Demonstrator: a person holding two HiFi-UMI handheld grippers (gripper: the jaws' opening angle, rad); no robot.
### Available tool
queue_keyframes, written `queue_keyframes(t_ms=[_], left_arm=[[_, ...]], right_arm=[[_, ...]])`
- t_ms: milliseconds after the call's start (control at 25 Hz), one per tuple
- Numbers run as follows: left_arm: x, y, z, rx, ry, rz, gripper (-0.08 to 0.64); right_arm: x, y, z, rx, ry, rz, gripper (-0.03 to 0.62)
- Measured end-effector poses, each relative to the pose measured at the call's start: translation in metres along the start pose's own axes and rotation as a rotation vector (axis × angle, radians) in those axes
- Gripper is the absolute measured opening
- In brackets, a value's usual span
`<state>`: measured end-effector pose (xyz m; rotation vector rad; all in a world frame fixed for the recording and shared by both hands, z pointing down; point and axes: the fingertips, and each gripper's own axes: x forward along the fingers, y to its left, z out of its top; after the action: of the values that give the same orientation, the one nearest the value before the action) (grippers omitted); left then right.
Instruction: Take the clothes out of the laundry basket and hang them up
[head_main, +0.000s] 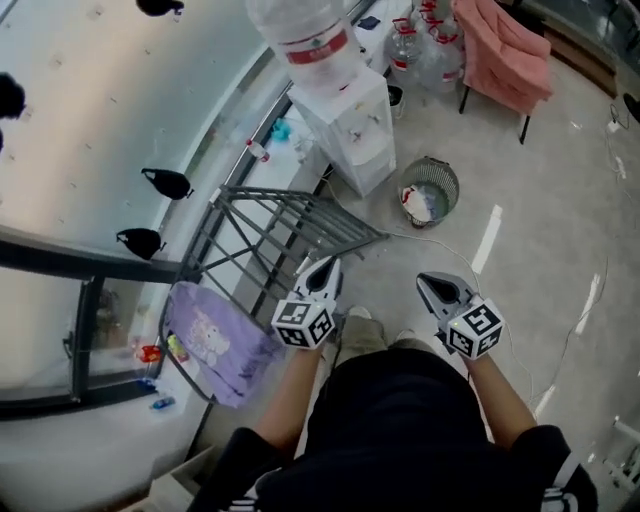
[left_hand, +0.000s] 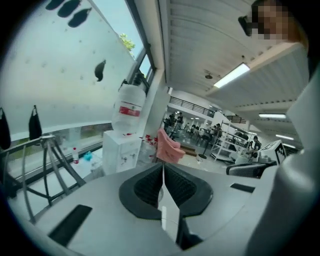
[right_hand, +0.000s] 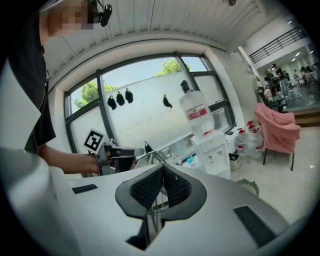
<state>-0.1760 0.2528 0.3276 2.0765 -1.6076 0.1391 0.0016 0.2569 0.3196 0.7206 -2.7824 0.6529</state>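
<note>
A pale purple garment (head_main: 213, 340) with a print hangs over the near end of the grey metal drying rack (head_main: 290, 222) by the window. No laundry basket shows in any view. In the head view my left gripper (head_main: 329, 264) is held in the air just right of the rack, jaws shut and empty. My right gripper (head_main: 426, 281) is level with it further right, also shut with nothing in it. The left gripper view shows the closed left gripper (left_hand: 163, 168) with the rack (left_hand: 50, 162) off to its left. The right gripper (right_hand: 163, 170) points past the rack (right_hand: 152, 159).
A white water dispenser (head_main: 347, 125) with a large bottle stands beyond the rack, and a wire waste bin (head_main: 430, 190) sits on the floor beside it. A pink chair (head_main: 505, 50) and several water bottles (head_main: 425, 45) are further back. A cable (head_main: 560, 330) runs across the floor.
</note>
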Motion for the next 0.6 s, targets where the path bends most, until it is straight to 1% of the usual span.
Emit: queue_keyframes(t_ms=[160,320,480,600], left_arm=[[0.086,-0.036,-0.003,0.044,0.084,-0.11,0.014],[0.163,-0.049,-0.012,0.059,0.148,-0.19,0.014],[0.239,-0.042,-0.017,0.046,0.208,-0.215,0.014],[0.286,-0.031,-0.013,0.046,0.252,-0.224,0.014]], right_arm=[[-0.027,-0.061,0.02,0.027,-0.066,-0.135,0.0],[-0.045,-0.114,0.031,0.055,-0.089,-0.261,0.0],[-0.054,-0.176,0.041,0.09,-0.076,-0.375,0.0],[-0.049,-0.216,0.056,0.13,-0.06,-0.424,0.0]])
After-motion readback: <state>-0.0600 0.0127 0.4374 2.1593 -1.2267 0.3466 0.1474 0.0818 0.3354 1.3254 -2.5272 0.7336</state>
